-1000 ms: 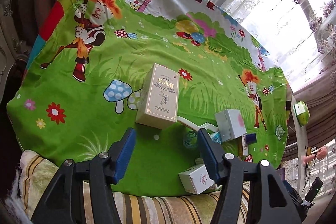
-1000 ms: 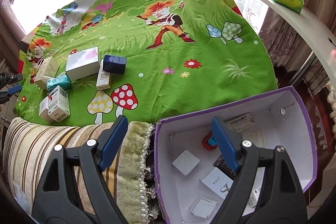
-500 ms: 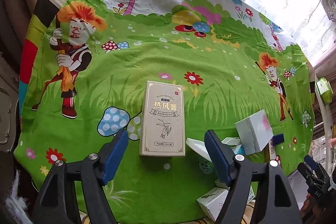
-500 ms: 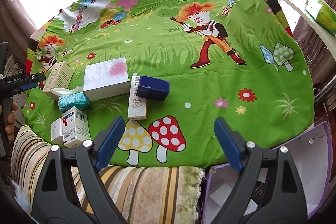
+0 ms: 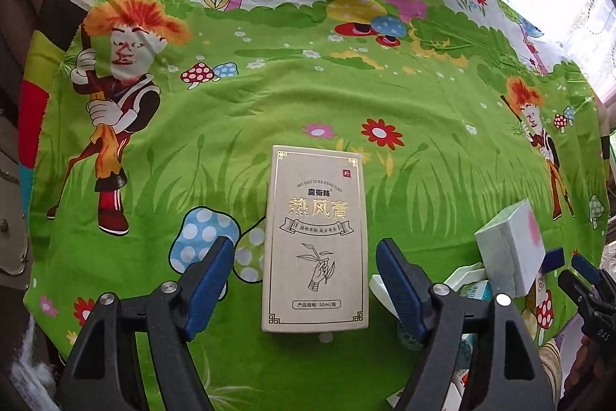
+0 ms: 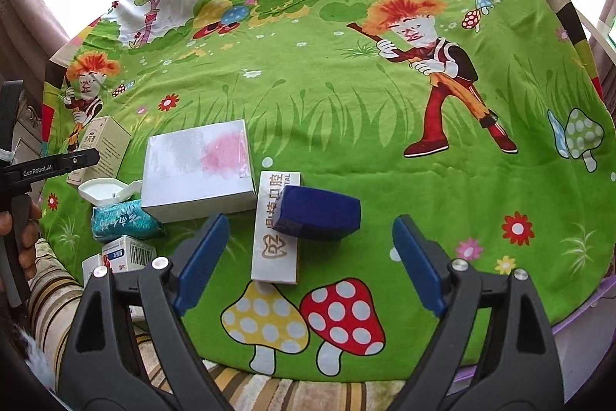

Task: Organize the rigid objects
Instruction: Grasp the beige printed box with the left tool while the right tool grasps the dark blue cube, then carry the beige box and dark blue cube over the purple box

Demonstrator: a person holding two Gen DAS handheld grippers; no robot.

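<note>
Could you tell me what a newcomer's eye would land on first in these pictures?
First, the loud green cartoon cloth covering the whole surface. Next, the tall beige box lying flat between the open left gripper jaws. Then the navy box resting on a white carton ahead of the right gripper.

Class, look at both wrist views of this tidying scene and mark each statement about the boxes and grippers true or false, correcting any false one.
1. The beige box lies flat on the green cloth between the open fingers of the left gripper. True.
2. The right gripper is clamped on the dark blue box. False: its jaws are open and nothing is gripped.
3. The dark blue box rests partly on the long white box. True.
4. The large white box with a pink patch stands alone, far from the others. False: it sits close among the other boxes.
</note>
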